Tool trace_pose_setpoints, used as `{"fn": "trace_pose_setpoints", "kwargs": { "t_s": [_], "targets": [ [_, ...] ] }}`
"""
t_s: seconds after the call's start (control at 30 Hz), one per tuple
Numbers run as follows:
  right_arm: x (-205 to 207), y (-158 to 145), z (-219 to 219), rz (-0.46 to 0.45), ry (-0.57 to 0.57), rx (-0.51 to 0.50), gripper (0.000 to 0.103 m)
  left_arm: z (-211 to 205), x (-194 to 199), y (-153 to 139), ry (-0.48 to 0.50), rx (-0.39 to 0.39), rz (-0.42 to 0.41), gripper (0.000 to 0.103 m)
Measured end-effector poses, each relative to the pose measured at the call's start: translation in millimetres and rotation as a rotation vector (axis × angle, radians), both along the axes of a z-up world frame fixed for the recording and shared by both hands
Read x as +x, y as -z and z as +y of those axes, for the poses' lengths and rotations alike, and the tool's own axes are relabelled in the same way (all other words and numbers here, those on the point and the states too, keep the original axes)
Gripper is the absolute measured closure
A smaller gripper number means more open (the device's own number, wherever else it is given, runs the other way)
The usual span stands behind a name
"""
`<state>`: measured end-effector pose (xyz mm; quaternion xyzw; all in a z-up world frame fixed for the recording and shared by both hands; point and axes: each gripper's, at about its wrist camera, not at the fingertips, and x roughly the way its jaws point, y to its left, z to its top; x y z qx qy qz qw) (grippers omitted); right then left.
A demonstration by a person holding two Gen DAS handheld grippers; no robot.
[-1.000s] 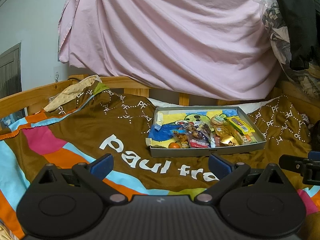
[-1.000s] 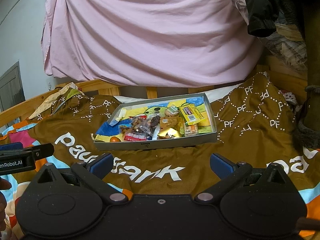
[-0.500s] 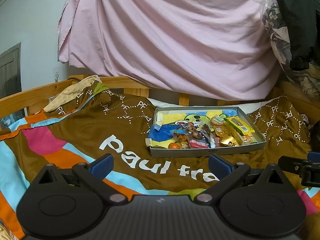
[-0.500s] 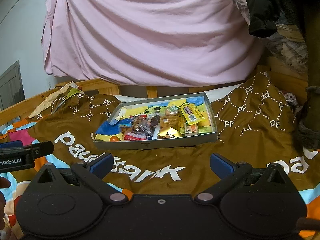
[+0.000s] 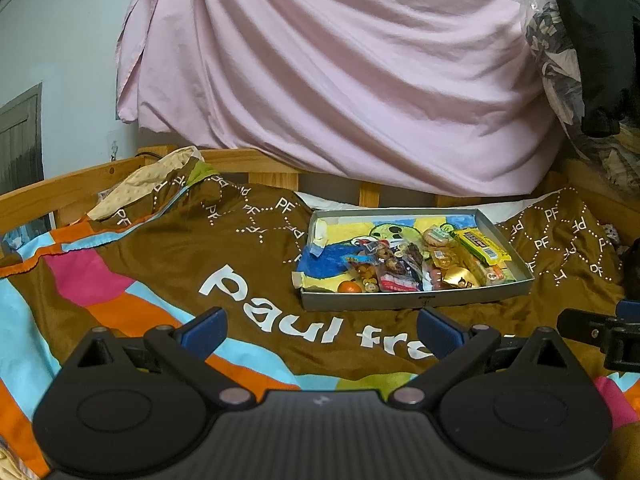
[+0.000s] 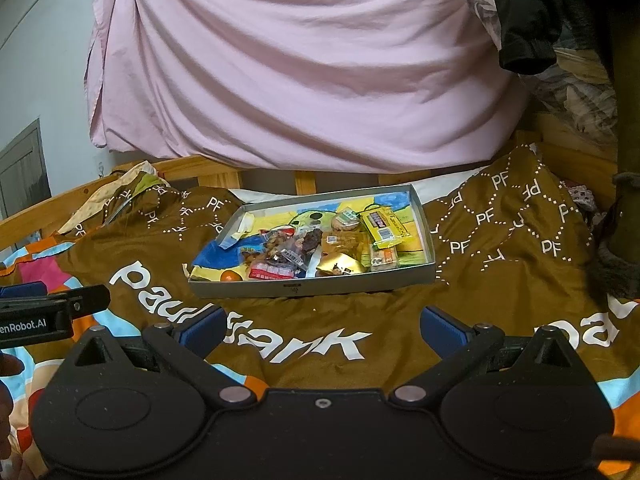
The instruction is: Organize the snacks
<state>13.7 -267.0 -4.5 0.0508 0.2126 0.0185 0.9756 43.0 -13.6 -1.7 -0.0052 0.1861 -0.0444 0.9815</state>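
Note:
A shallow grey box [image 5: 416,303] [image 6: 312,289] lies on the brown blanket and holds several snacks: a yellow packet [image 5: 482,245] [image 6: 384,222], a gold wrapper [image 5: 460,276] [image 6: 340,265], a red and white packet [image 5: 396,282] [image 6: 272,271], a small orange ball [image 5: 349,288] [image 6: 231,276] and clear bags of nuts [image 5: 384,256]. My left gripper [image 5: 320,330] is open and empty, short of the box. My right gripper [image 6: 322,330] is open and empty, also short of the box. Each gripper shows at the edge of the other's view.
A brown blanket [image 5: 160,256] with white letters and coloured stripes covers the bed. A wooden rail [image 5: 72,192] runs behind it. A pink sheet [image 5: 340,72] hangs at the back. Dark clothes [image 5: 592,40] hang at the right.
Both grippers have stayed almost still and open. The views have shifted only slightly.

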Motion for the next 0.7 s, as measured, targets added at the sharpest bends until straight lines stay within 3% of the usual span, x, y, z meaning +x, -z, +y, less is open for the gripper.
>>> {"fn": "trace_pose_setpoints", "kwargs": {
  "t_s": [0.7],
  "targets": [
    [5.4,1.6,3.5,0.017,-0.018,-0.007,0.001,0.4,5.6,2.8,-0.010,0.010,0.018,0.000]
  ]
}}
